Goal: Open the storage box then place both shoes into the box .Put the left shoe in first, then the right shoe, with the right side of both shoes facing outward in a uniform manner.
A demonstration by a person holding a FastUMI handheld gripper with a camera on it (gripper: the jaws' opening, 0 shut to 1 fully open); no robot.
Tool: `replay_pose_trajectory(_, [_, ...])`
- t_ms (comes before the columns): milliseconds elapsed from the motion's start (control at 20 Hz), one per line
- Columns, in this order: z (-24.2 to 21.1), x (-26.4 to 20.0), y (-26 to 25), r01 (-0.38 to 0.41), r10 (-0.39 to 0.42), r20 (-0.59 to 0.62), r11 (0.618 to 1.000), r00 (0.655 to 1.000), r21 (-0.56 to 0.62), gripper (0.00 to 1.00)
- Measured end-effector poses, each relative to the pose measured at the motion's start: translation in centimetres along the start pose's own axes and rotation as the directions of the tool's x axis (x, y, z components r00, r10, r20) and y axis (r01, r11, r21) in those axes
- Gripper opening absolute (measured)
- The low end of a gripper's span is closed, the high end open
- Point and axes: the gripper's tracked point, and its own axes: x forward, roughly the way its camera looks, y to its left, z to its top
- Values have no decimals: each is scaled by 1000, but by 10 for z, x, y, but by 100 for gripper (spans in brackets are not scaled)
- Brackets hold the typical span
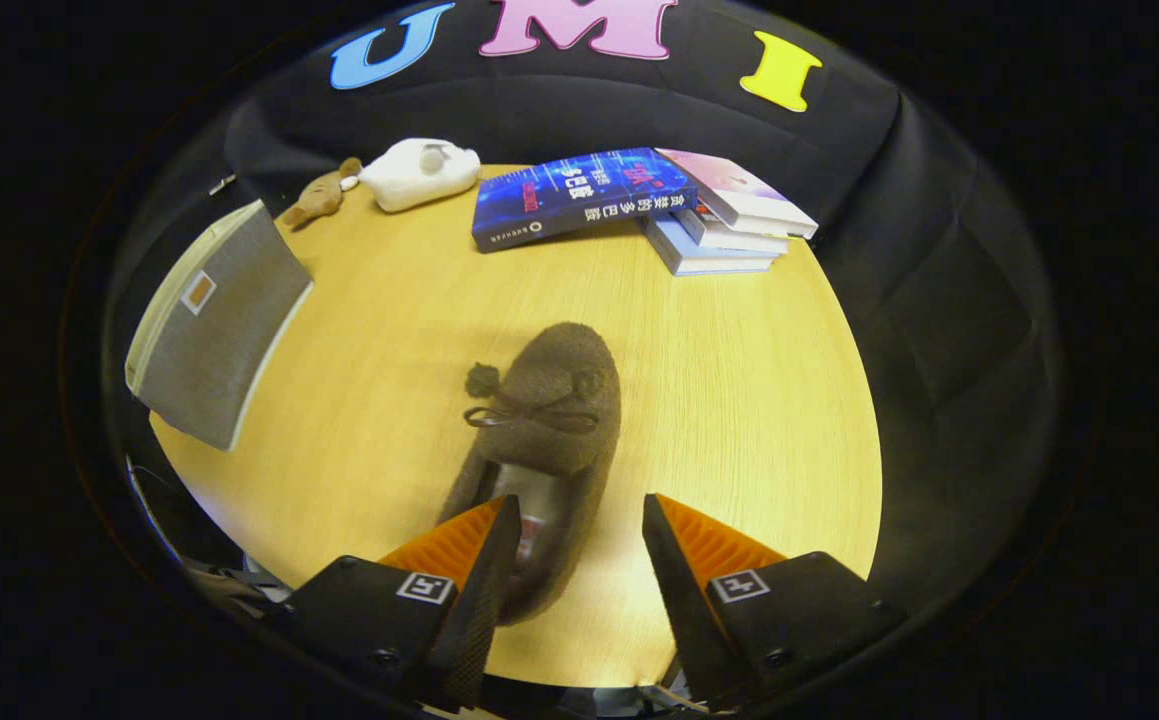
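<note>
Fingers [499,540] of the gripper [579,545] are standing wide apart at the near side of the table [739,400], orange on the inner faces and black on the outside. They are holding nothing. The heel end of a brown fuzzy shoe [549,420] is lying in the gap between them, nearer to the left finger, which is covering part of the shoe's opening; whether that finger is touching the shoe I cannot tell. The right finger is staying clear of it.

The shoe is resting flat on the light wooden table, its toe pointing away from the gripper. A thin brown bow with a small pompom [482,380] is sitting across its top.

Further to the left, at the table's edge, a grey storage box [214,335] with a pale rim is standing well apart from the shoe. Its inside is not visible from here.

At the far side of the table, a stack of books [639,205] is lying, with a blue one on the left. To the left of the books a white soft toy [419,172] is lying, and just beside it a small brown plush [319,195].
</note>
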Motion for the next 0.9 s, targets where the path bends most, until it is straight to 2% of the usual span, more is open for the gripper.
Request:
replay_pose_trajectory(50, [0, 10, 1, 4, -4, -2, 1000, 1000, 0, 74])
replay_pose_trajectory(150, [3, 26, -3, 26, -26, 2, 1000, 1000, -9, 73])
replay_pose_trajectory(250, [10, 39, -5, 48, -48, 14, 999, 999, -7, 59])
replay_pose_trajectory(300, [13, 43, -5, 55, -55, 17, 998, 998, 4, 46])
replay_pose_trajectory(350, [14, 47, -6, 61, -61, 11, 998, 998, 21, 41])
replay_pose_trajectory(400, [13, 49, -6, 69, -69, -1, 997, 998, 37, 29])
replay_pose_trajectory(450, [13, 51, -10, 89, -89, -6, 995, 996, 44, 26])
replay_pose_trajectory(500, [14, 49, -13, 106, -106, -2, 993, 994, 52, 16])
replay_pose_trajectory(550, [14, 49, -11, 108, -108, -6, 992, 994, 61, 10])
replay_pose_trajectory(900, [31, 1, 8, 68, -71, 18, 988, 997, 141, 8])
